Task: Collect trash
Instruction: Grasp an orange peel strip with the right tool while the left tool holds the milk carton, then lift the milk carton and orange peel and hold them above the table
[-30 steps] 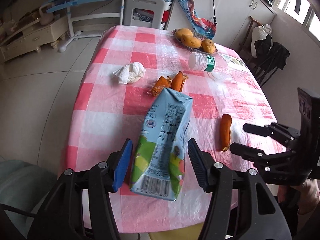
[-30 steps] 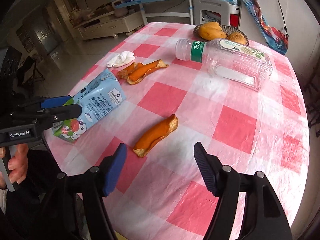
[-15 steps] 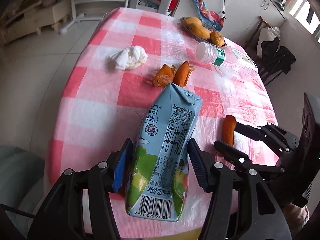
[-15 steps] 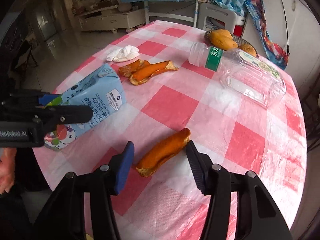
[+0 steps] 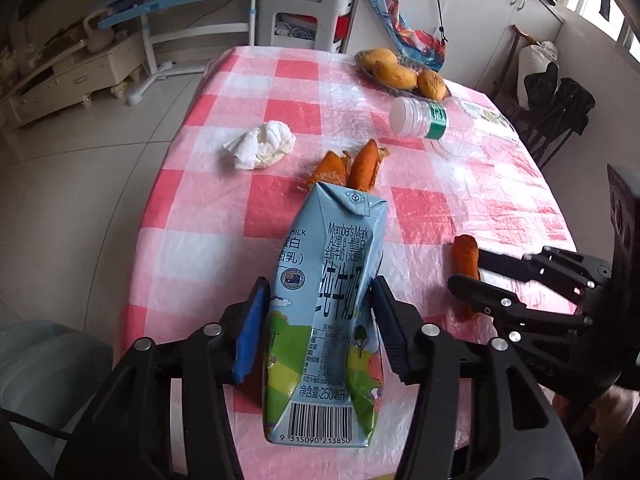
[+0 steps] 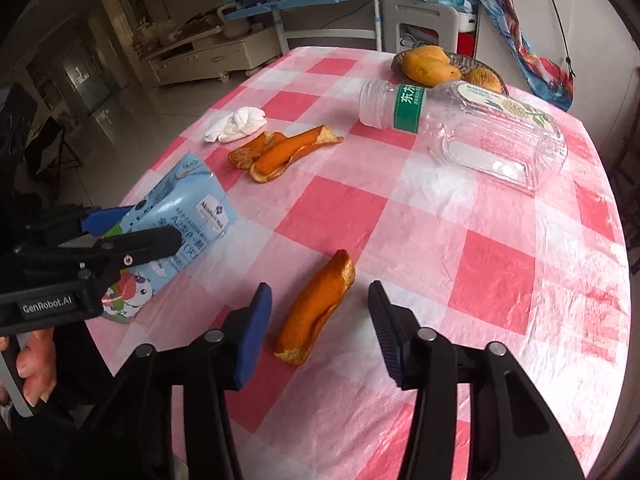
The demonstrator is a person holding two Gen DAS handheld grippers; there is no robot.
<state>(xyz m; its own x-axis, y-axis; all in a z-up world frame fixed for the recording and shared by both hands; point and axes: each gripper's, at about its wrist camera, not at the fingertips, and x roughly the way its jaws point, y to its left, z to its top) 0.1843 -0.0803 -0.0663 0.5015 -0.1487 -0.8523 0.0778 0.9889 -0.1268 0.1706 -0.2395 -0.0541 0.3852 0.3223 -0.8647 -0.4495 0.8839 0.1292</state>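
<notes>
- The left wrist view is showing the pale blue milk carton (image 5: 328,304) end-on, its barcode and printed side facing the camera, while the right wrist view is showing only its side and top corner behind the left gripper's fingers.
- The left black two-finger gripper (image 5: 320,320) is pointing steeply down over the near left edge of the pink-and-white checked tablecloth (image 5: 240,92); its jaws are closing on the carton, with both pads against the carton's sides.
- A person's hand (image 6: 34,364) is gripping that tool's handle, and only the right wrist view is showing it.
- Farther along the table, a crumpled white tissue (image 5: 262,144) is lying apart from a pair of curled orange peels (image 5: 348,166), which sit just beyond the carton's top.
- A clear plastic bottle with a green label (image 6: 460,128) is lying on its side; the right wrist view is showing its full length.
- A basket of yellow mangoes (image 6: 430,66) is standing at the far edge.
- The right black two-finger gripper (image 6: 320,320) is angling down over a single long orange peel (image 6: 316,308) lying flat on the cloth; its jaws are closing with the peel between them, the pads clear of it.
</notes>
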